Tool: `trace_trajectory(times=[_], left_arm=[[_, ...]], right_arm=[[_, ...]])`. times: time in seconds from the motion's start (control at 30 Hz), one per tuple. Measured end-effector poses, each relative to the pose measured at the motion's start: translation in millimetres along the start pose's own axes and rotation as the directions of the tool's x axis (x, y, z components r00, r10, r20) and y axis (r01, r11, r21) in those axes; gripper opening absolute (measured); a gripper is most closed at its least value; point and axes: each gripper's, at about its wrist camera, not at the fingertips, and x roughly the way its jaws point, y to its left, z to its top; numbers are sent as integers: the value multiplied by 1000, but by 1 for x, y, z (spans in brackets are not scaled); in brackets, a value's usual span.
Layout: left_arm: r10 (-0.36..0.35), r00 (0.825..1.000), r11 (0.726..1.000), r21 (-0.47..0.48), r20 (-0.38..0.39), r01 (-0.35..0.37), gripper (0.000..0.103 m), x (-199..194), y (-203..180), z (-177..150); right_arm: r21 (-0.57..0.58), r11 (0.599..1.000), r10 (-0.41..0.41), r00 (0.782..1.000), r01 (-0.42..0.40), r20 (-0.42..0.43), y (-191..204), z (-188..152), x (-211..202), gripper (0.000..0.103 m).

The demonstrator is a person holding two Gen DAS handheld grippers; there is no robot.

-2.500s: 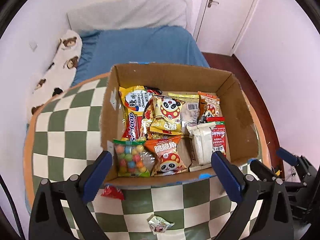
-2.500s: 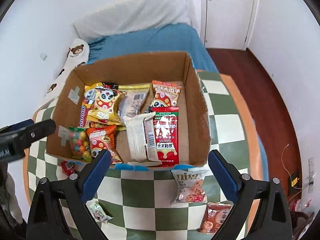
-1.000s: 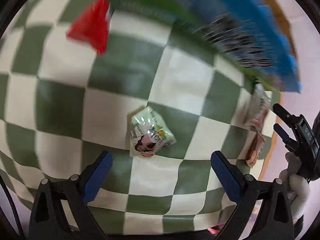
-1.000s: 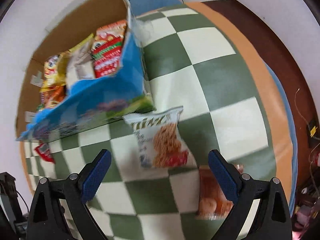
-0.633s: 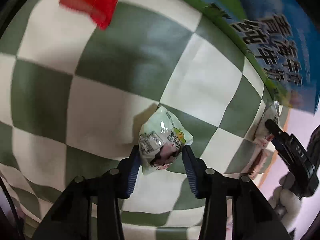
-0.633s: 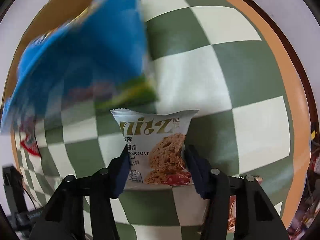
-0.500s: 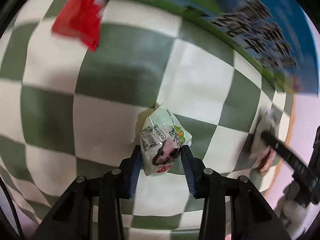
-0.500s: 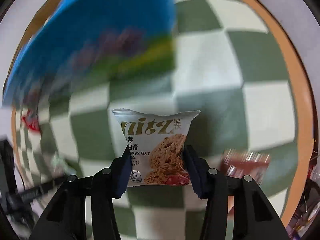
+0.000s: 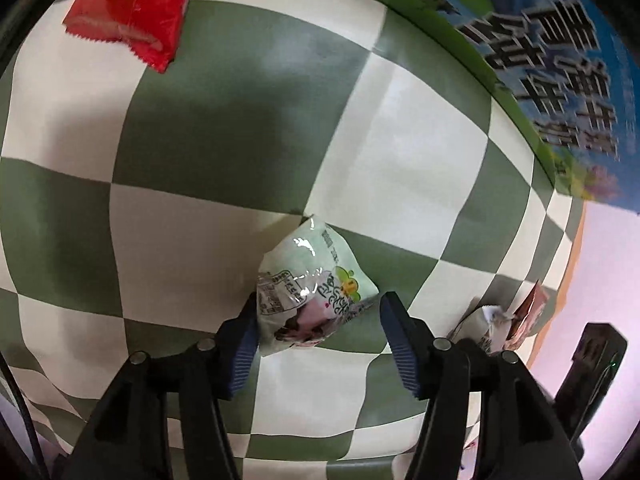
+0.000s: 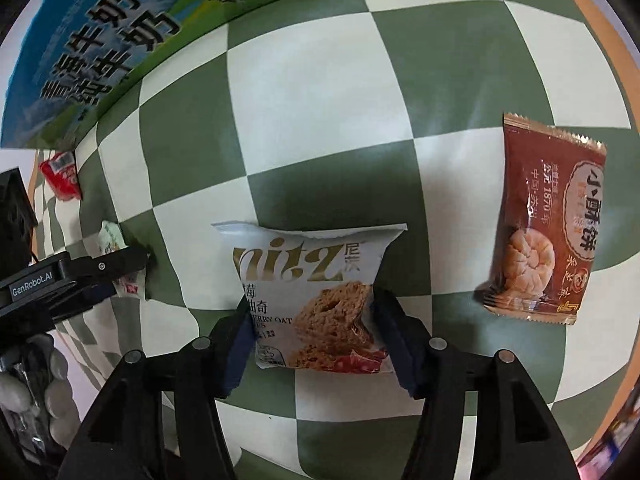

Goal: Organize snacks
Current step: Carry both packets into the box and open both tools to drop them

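A small pale green snack packet [image 9: 312, 280] lies on the green-and-white checked cloth [image 9: 200, 140]. It sits between the pads of my left gripper [image 9: 318, 304], whose jaws are opening; the left pad still presses its side and the right pad touches its corner. A white oat cookie packet [image 10: 308, 264] sits pinched between the pads of my right gripper [image 10: 312, 300], whose jaws are opening too. Both grippers point steeply down at the cloth.
The box's blue-and-green printed side [image 9: 552, 60] rises at the cloth's far edge. A red wrapper [image 9: 128, 8] lies at the upper left. A brown pastry packet [image 10: 548, 224] lies right of the cookie packet. The left gripper's body [image 10: 100, 268] shows at the right view's left edge.
Both grippers have come down from wide open and closed on their packets. The left jaws now stand a little wider than half a second ago.
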Motion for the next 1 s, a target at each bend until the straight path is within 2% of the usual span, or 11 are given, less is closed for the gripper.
trace_trajectory(times=[0.1,0.27,0.33,0.47,0.57,0.63,0.73,1.0], left_arm=[[-10,1000,1000,-24,12,10,56,-3,8,-2],[9,1000,1000,-27,28,-8,57,-7,-1,1],[0,1000,999,-42,26,1,57,-8,2,10],[11,999,999,-39,45,-9,55,-15,13,6],[53,997,999,0,64,-53,53,-16,6,4],[73,994,997,21,75,-75,53,-14,-2,1],[93,992,994,51,81,-97,53,-16,-8,-3],[50,991,980,185,124,-72,53,-57,-45,-20]], right_arm=[[11,1000,-3,1000,3,1,-3,2,-1,62],[20,1000,-11,1000,11,2,-2,3,-3,62],[22,1000,-11,1000,11,2,-2,2,-2,62],[14,1000,-23,1000,23,-3,1,2,1,62],[-15,999,-46,999,46,7,8,2,4,60],[-48,997,-67,997,68,22,12,1,3,54],[-84,993,-83,996,86,35,19,-1,1,52],[-143,989,-17,996,30,91,42,-6,-27,49]])
